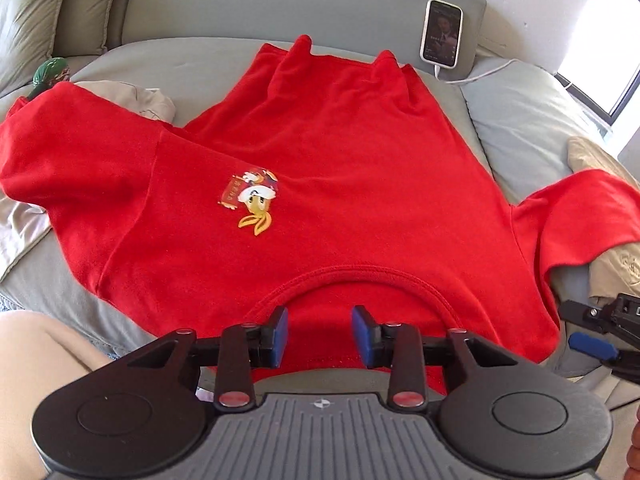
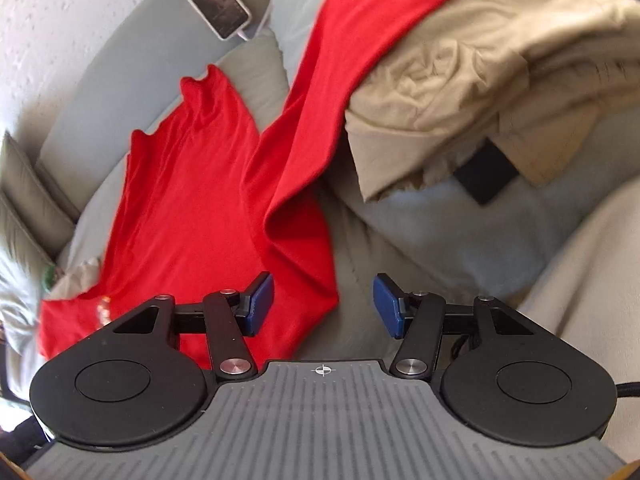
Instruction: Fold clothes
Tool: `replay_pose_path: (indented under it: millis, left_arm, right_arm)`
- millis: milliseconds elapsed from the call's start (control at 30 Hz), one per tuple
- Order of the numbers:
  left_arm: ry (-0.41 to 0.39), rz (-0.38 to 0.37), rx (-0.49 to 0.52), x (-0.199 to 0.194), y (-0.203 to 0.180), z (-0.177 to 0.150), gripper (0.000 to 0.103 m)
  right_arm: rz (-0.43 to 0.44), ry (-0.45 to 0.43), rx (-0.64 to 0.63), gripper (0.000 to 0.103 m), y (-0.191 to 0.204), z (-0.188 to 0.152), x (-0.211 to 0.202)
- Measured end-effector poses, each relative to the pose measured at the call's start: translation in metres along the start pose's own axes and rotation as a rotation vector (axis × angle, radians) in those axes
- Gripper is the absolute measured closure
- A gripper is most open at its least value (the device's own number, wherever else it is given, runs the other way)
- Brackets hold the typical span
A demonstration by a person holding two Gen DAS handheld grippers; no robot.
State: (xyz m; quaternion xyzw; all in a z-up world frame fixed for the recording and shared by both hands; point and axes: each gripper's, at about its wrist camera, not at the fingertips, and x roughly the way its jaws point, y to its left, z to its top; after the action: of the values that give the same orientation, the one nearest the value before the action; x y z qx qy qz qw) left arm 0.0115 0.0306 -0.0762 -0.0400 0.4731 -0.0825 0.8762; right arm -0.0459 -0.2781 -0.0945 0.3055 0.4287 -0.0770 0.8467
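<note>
A red T-shirt with a small cartoon print lies spread face up on a grey sofa, collar nearest me. My left gripper is open and empty, hovering over the collar. The right gripper shows at the right edge beside the shirt's shoulder. In the right wrist view the right gripper is open and empty, over the shirt's edge. The shirt's right sleeve drapes up onto a beige pile.
A pile of beige clothes lies right of the shirt, more beige cloth at the left. A phone on a charging cable leans on the sofa back. A green object lies far left. Cushions stand at the back left.
</note>
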Motion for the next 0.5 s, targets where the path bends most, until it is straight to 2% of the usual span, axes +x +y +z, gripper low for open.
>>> replay_pose_path:
  millis: [167, 300, 333, 367, 400, 500]
  left_arm:
    - [0.025, -0.014, -0.012, 0.003, -0.006, -0.001, 0.066]
    - [0.03, -0.02, 0.003, 0.004, -0.013, -0.003, 0.066]
    - [0.031, -0.019, -0.001, 0.004, -0.012, -0.003, 0.066]
    - [0.031, -0.018, -0.006, 0.004, -0.011, -0.003, 0.066]
    - [0.03, -0.019, -0.015, 0.004, -0.01, -0.003, 0.066]
    - [0.035, -0.024, -0.038, 0.004, -0.006, -0.003, 0.066]
  right_arm:
    - [-0.1, -0.061, -0.288, 0.053, 0.028, -0.006, 0.02]
    - [-0.106, -0.104, -0.325, 0.059, 0.029, -0.001, 0.023]
    - [-0.106, -0.115, -0.334, 0.076, 0.029, 0.001, 0.024]
    - [-0.185, -0.137, -0.32, 0.101, 0.026, 0.002, 0.022]
    - [-0.235, -0.161, -0.271, 0.102, 0.018, 0.006, 0.02]
    - [-0.271, -0.14, -0.058, 0.103, -0.02, 0.019, 0.011]
